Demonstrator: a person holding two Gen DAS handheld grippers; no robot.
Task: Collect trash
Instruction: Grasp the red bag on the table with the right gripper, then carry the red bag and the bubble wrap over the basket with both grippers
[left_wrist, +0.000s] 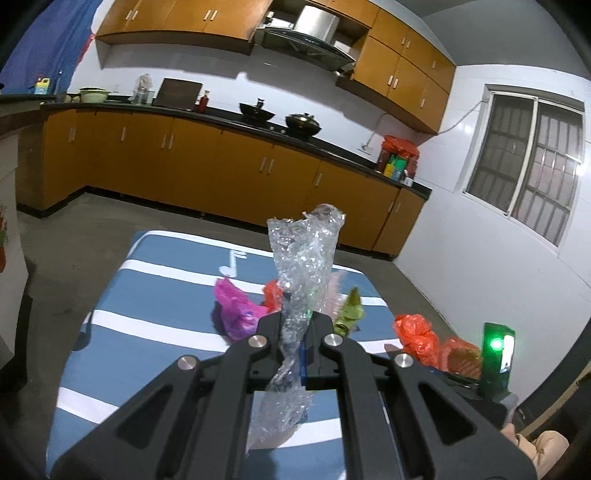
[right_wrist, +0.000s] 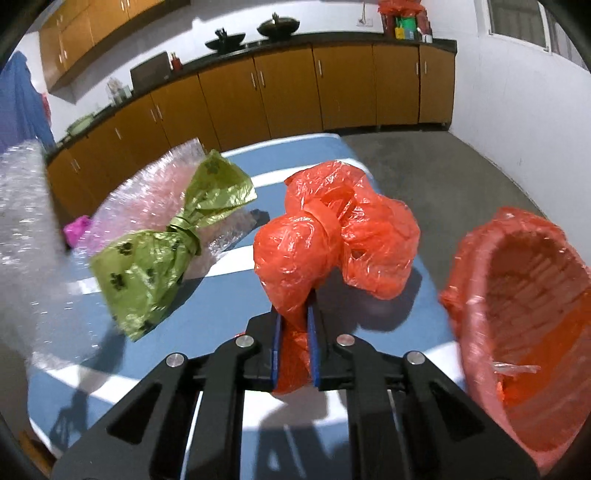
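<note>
My left gripper (left_wrist: 294, 325) is shut on a clear bubble-wrap piece (left_wrist: 304, 258) and holds it upright above the blue striped table (left_wrist: 147, 291). My right gripper (right_wrist: 294, 325) is shut on a knotted orange plastic bag (right_wrist: 332, 229), held just above the table (right_wrist: 207, 306). The red basket lined with an orange bag (right_wrist: 524, 295) stands right of the orange bag; it also shows in the left wrist view (left_wrist: 461, 358). A green knotted bag (right_wrist: 166, 243) lies on pink bubble wrap (right_wrist: 147, 192). A magenta bag (left_wrist: 236, 310) and a small red bag (left_wrist: 272, 293) lie on the table.
Orange kitchen cabinets (left_wrist: 221, 166) with a black counter run along the far wall, with woks (left_wrist: 303, 123) on it. A window (left_wrist: 524, 166) is at the right. A device with a green light (left_wrist: 496, 354) stands at the table's right. Concrete floor (right_wrist: 443, 166) surrounds the table.
</note>
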